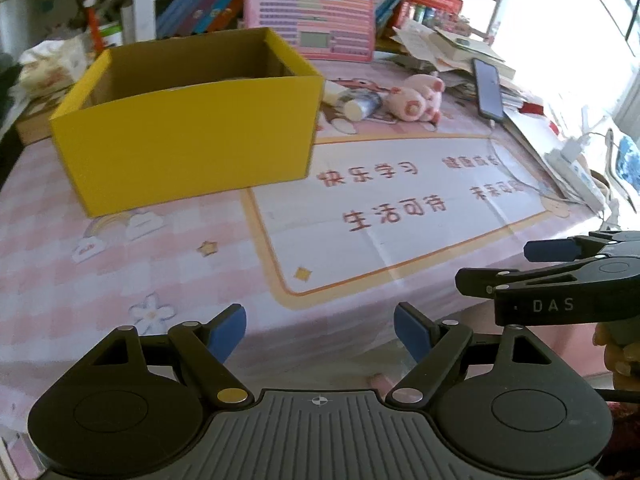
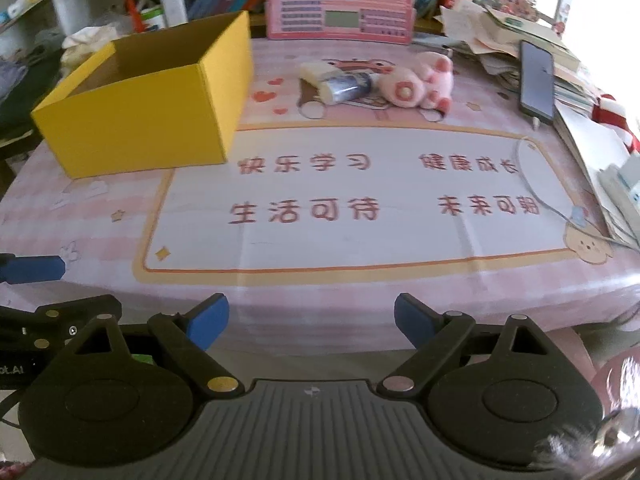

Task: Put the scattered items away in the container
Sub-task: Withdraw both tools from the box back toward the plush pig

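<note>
A yellow box (image 2: 148, 92) is sitting open-topped on the pink tablecloth (image 2: 320, 292) — its inside mostly hidden. Beyond it, a plush pig (image 2: 416, 84) and a tube (image 2: 340, 84) are lying side by side. Both the left gripper (image 1: 320, 332) and right gripper (image 2: 312, 324) are hovering spread — pinching nothing.

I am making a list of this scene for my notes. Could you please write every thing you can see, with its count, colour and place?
box: 1, yellow, open top, far left on the table
plush pig: 1, pink, lying at the far middle, right of the box
tube: 1, cream and blue, lying beside the pig on its left
phone: 1, dark, on the papers, far right
paper stack: 1 pile, whitish, far right
learning board: 1, pink, standing behind the table
table mat: 1, pink and white, covers the table
left gripper: 1, black with blue pads, open, empty
right gripper: 1, same colours, open, empty
</note>
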Available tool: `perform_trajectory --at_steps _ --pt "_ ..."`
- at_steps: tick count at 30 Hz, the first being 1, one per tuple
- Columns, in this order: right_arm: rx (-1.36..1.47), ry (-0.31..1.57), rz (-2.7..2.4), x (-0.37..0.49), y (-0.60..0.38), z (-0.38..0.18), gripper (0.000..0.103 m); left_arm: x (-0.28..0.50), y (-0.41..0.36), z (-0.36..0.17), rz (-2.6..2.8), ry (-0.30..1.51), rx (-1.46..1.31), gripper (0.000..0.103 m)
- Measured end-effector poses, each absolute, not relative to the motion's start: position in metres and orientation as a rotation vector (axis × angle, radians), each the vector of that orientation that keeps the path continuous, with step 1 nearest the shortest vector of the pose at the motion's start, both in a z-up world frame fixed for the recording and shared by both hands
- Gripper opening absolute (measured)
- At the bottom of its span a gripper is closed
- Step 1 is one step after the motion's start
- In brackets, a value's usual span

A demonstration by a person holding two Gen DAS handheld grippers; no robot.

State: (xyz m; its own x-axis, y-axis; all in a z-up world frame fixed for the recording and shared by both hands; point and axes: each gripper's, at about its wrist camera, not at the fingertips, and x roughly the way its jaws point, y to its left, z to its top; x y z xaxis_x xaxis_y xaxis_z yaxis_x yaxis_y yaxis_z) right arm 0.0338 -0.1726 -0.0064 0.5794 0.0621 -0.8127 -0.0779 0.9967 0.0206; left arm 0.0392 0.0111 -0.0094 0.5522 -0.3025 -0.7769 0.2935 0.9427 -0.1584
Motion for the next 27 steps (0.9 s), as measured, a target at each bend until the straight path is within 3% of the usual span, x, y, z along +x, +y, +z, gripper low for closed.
perform_trajectory --at_steps 27 --pt "0.074 0.88 -0.03 0.125 -0.296 -0.002 0.092 0.145 -0.113 0.002 -0.48 0.874 0.146 0.084"
